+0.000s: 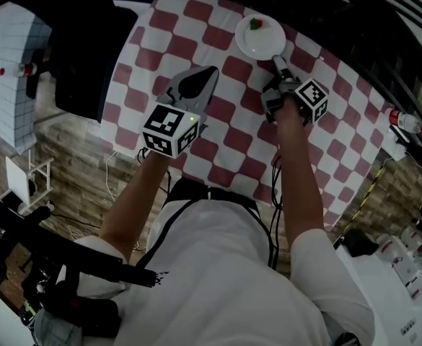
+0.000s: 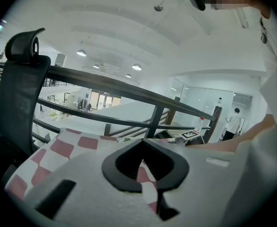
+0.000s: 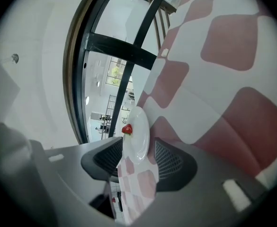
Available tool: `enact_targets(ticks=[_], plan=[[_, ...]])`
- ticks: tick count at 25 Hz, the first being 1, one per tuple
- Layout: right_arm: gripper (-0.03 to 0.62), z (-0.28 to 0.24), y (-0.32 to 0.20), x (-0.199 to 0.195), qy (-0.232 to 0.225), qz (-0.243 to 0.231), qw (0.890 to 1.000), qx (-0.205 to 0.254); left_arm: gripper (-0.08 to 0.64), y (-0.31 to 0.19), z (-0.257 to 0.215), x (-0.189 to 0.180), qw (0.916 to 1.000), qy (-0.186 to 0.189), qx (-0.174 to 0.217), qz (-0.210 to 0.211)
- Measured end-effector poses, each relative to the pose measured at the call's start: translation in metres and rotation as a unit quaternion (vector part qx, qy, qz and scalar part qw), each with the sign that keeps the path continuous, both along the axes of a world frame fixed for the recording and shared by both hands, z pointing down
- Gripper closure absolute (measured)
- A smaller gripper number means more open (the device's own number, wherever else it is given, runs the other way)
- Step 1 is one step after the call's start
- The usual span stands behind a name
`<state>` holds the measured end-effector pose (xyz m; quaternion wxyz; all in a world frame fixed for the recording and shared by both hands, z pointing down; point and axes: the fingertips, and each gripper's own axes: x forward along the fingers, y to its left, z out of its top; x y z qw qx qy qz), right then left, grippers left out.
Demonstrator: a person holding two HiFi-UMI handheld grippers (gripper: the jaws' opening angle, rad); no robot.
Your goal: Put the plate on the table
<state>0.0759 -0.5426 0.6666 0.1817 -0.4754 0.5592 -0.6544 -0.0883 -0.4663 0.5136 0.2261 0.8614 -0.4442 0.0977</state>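
A white plate [image 1: 261, 38] with a small red strawberry [image 1: 255, 24] lies flat on the red-and-white checked table [image 1: 218, 121], near its far edge. My right gripper [image 1: 278, 60] is at the plate's near rim. In the right gripper view the plate [image 3: 138, 138] and strawberry [image 3: 127, 129] sit between the spread jaws of the right gripper [image 3: 137, 155]; the pads stand apart from the rim, so it is open. My left gripper [image 1: 212, 71] hovers over the cloth to the plate's left. Its jaws meet at the tip [image 2: 141, 143] with nothing between them.
A black office chair [image 1: 88, 49] stands at the table's left side, also seen as chair [image 2: 20, 93]. A dark railing [image 2: 129, 91] runs behind the table. A bottle [image 1: 405, 121] is off the right edge. A person [image 2: 233, 123] stands far off.
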Motion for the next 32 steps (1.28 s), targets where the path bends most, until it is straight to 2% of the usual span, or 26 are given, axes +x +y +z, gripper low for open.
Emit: enact_targets(ticks=[5, 10, 12, 17, 22, 26, 32], plan=[[0.385, -0.014, 0.017, 0.008, 0.003, 0.007, 1.0, 0.017, 0.558, 0.014, -0.01, 0.001, 1.0, -0.001, 0.005, 0.0], [0.506, -0.047, 0.038, 0.015, -0.013, 0.019, 0.998, 0.055, 0.558, 0.031, -0.03, 0.005, 0.9998, 0.004, 0.016, 0.006], [0.528, -0.064, 0.049, 0.018, -0.021, 0.023, 0.997, 0.077, 0.558, 0.041, -0.038, 0.008, 0.9998, 0.007, 0.018, 0.009], [0.581, -0.108, 0.081, 0.026, 0.0, 0.011, 0.992, 0.125, 0.558, 0.062, -0.058, 0.016, 0.9993, 0.013, 0.028, 0.022], [0.585, -0.145, 0.121, 0.024, 0.007, -0.006, 0.987, 0.163, 0.558, 0.085, -0.072, 0.016, 0.9988, 0.018, 0.034, 0.031], [0.586, -0.185, 0.151, 0.013, -0.007, -0.014, 0.981, 0.195, 0.558, 0.099, -0.082, 0.015, 0.9981, 0.02, 0.04, 0.041], [0.586, -0.225, 0.194, 0.013, -0.014, -0.006, 0.975, 0.223, 0.558, 0.117, -0.099, 0.016, 0.9968, 0.027, 0.049, 0.058]])
